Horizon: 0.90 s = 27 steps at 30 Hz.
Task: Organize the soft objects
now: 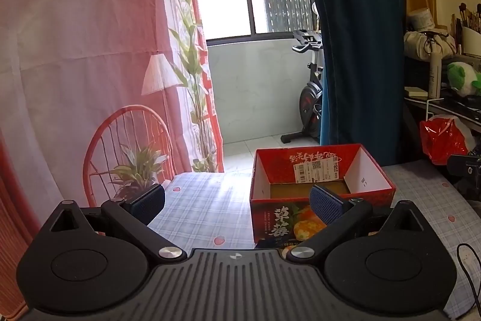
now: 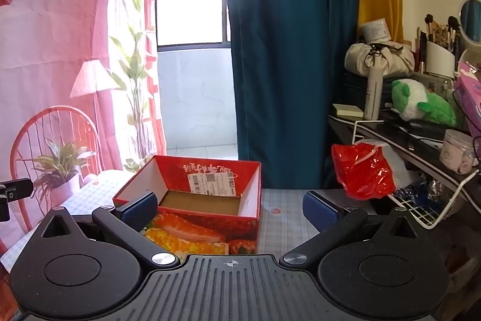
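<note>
Open-topped red cardboard box with strawberry print (image 1: 321, 185) standing on the blue-and-white checked cloth with small strawberry motifs (image 1: 204, 209), lid off, brown floor bare, white shipping label stuck to its inner far wall. Probably set out as the bin for the soft things: mouth up, nothing in it yet.

No soft object on the cloth near the box in either view. Nearest candidate: green-and-white plush toy (image 2: 421, 101) lying on the dark cluttered shelf (image 2: 421, 134), right of the box and higher, well apart from it. Crumpled red plastic bag (image 2: 363, 170) hanging off the shelf's white wire rack, between box and plush. Task judged at its very start; sorting not begun.

Left gripper (image 1: 237, 200) to the left of the box, tilted slightly downward, fingers spread as wide as they go. Nothing between them, nothing touched; right blue ribbed pad (image 1: 326, 205) overlaps the box's near wall in the picture only, contact not evident.

Right gripper (image 2: 231, 208) facing the box's near right corner, likewise tipped down, fingers fully apart and empty. Left pad (image 2: 141, 208) in line with the box's near-left rim, touching or not: cannot tell.

Wide spread suits bulky plush. Reach toward the shelf likely needed first.
</note>
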Each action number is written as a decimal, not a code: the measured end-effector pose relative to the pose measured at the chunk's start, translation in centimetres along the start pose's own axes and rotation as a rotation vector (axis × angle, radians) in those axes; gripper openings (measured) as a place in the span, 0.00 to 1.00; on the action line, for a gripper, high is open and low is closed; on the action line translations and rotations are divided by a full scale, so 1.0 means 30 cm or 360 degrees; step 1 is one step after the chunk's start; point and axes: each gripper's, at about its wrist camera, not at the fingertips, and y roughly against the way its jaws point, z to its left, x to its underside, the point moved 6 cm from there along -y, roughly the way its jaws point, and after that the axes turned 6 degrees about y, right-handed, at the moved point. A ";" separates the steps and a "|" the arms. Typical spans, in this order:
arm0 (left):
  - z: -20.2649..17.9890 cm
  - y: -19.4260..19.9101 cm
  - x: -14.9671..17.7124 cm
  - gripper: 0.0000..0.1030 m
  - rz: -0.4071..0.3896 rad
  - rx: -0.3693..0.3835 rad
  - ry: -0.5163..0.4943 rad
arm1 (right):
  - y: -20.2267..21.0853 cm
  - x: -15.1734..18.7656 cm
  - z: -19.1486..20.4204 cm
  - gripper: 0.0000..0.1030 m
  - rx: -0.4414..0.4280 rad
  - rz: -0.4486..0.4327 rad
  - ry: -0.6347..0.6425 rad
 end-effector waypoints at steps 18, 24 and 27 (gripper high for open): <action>-0.010 0.014 0.008 1.00 -0.0019 -0.0017 0.0011 | 0.002 0.001 0.002 1.00 0.0003 0.0000 0.0001; -0.009 0.014 0.009 1.00 -0.0019 -0.0018 0.0012 | 0.003 0.002 -0.002 1.00 0.0002 -0.0001 -0.0001; -0.009 0.014 0.008 1.00 -0.0019 -0.0018 0.0010 | 0.003 0.002 -0.002 1.00 0.0002 0.0000 0.0000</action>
